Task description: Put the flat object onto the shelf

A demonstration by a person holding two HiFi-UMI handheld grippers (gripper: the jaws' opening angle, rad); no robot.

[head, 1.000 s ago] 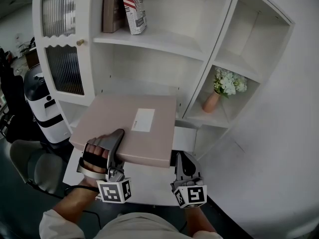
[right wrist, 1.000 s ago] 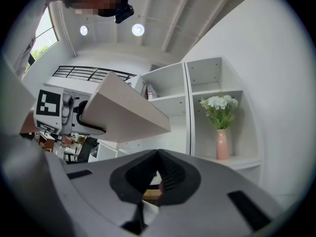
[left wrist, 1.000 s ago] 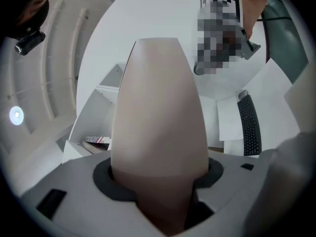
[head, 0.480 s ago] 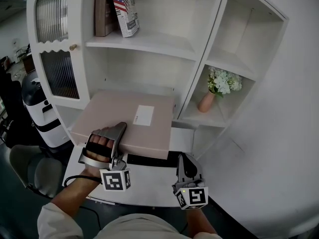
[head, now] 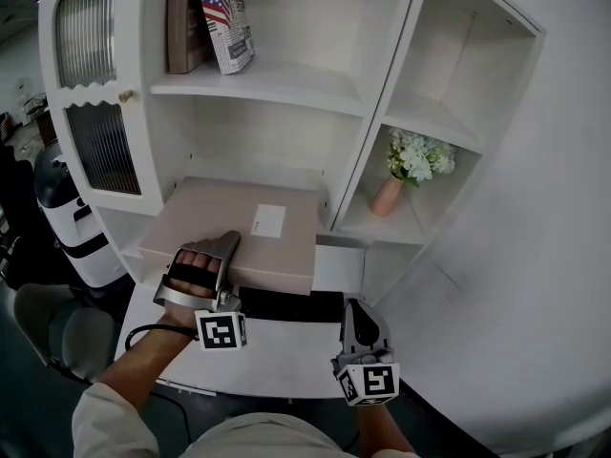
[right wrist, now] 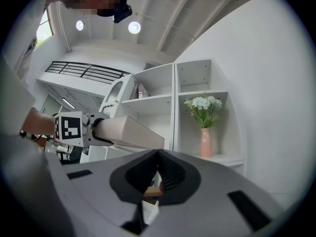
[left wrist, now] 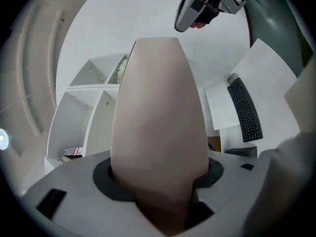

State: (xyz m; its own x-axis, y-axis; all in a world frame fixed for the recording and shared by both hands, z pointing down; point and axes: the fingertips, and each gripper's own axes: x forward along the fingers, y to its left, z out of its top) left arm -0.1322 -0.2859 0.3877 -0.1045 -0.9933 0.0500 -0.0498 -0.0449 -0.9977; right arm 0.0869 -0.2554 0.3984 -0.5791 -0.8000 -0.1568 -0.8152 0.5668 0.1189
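A: Entry: what sort of place?

B: Office-type room, one corner dressed like a home study. White desk, black keyboard toward its far edge, a loose sheet of paper beside the keyboard, grey chair off the desk's left edge.

A: Behind the desk?

B: White shelf unit. Books and a newsprint-pattern box stand at the upper shelf's left end. A pink vase of white flowers is in the right-hand compartment. A ribbed-glass door is on the left.

A: The building?

B: Right gripper view shows a high beamed ceiling, round lamps and a railed upper gallery. More hall than house.
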